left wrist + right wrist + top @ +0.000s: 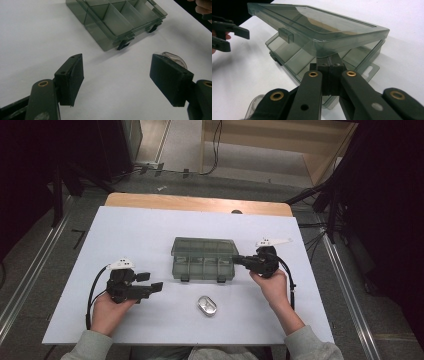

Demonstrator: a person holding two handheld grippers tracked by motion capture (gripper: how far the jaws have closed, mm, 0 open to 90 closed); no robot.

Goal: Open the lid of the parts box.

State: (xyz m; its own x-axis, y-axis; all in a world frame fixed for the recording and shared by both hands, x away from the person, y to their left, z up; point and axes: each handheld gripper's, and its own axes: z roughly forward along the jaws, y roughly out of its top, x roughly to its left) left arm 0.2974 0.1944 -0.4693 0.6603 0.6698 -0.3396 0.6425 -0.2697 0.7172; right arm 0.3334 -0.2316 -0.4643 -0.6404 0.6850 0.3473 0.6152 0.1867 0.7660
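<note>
White laminate made up the big rectangular table top (125,250), and plenty of bare room was left on it all round, though its near edge and right edge weren't far from the hands. Sat near the middle was the smoky grey-green see-through plastic compartment box (204,267), with its hinged lid (317,27) propped up at a slant and the dividers showing underneath. That kind of thin moulded plastic would be judged light and fairly stiff but slippery, and a bit brittle at the hinge and the two small front latches, so the lid's side edge or the box's corner looked the sensible place to be gripped, not the latches.

The right gripper (331,75) was seen fully closed, jaws pressed together right at the box's right end under the raised lid; whether a sliver of the rim was pinched between them couldn't be told for sure.

The left gripper (150,282) was held wide open with nothing in it, apart from the box and aimed its way.

Smallest of the lot, a little oval shiny metal tin (207,305) was lying in front of the box, well apart from it, just beyond the left gripper's jaw.
</note>
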